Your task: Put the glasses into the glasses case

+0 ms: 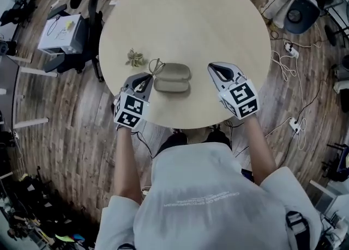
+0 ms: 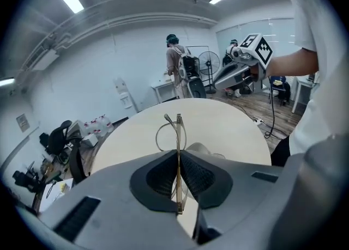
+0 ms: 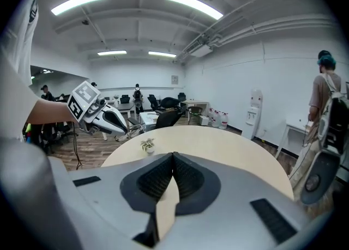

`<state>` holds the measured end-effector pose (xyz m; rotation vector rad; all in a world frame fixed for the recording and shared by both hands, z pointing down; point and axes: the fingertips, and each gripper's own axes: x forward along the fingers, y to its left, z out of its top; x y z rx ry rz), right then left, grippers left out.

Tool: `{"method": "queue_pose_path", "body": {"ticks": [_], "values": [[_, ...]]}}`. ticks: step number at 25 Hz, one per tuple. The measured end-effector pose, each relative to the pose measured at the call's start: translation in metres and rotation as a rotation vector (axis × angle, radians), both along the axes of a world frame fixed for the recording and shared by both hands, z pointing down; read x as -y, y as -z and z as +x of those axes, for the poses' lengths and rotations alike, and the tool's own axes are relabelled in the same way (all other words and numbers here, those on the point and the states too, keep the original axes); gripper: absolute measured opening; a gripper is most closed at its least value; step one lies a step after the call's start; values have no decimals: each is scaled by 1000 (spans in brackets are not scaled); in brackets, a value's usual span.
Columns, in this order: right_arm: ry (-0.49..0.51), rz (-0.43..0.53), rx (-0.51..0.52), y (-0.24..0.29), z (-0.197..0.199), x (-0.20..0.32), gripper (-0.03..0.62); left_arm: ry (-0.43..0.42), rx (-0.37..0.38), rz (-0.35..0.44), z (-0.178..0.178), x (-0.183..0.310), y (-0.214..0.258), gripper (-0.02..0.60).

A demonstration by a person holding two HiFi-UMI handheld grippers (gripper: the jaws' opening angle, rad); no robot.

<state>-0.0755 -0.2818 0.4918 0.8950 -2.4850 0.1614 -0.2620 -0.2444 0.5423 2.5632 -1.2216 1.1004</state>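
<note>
Left tool [image 1: 148,78]: pinching the glasses [image 1: 156,67] by the frame, at the bench's [image 1: 185,20] near edge.
Right tool [image 1: 216,69]: pressed together, holding nothing.
Glasses case [image 1: 172,78]: between both tools, just beside the glasses.
Small plant [image 1: 135,57]: left of the glasses, apart.

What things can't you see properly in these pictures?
- Glasses case: left gripper view, mostly hidden behind the left gripper's fingers.
- Glasses: head view, too small to see the lenses.
- Small plant: head view, too small to tell its kind.
</note>
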Motion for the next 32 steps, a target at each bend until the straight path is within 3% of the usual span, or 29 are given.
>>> {"method": "queue_pose_path", "body": {"ticks": [7,12,21,25,32], "values": [[-115,-24,-28,-20,-1,-2,0,-226,17,-88,11,15,-37,21],[-212,-59,-44,-35,7,-16,0,-409,23,-199,30,6,-72,22],[-276,-104,-95,-57,25,-40,1,-708,203,-297,61,-15,-130,21],[-298,-113,-102,-60,32,-46,1,-772,273,-346,63,-26,-151,22],[-317,-139,-111,-69,39,-53,2,-788,271,-411,68,-37,-171,22]]}}
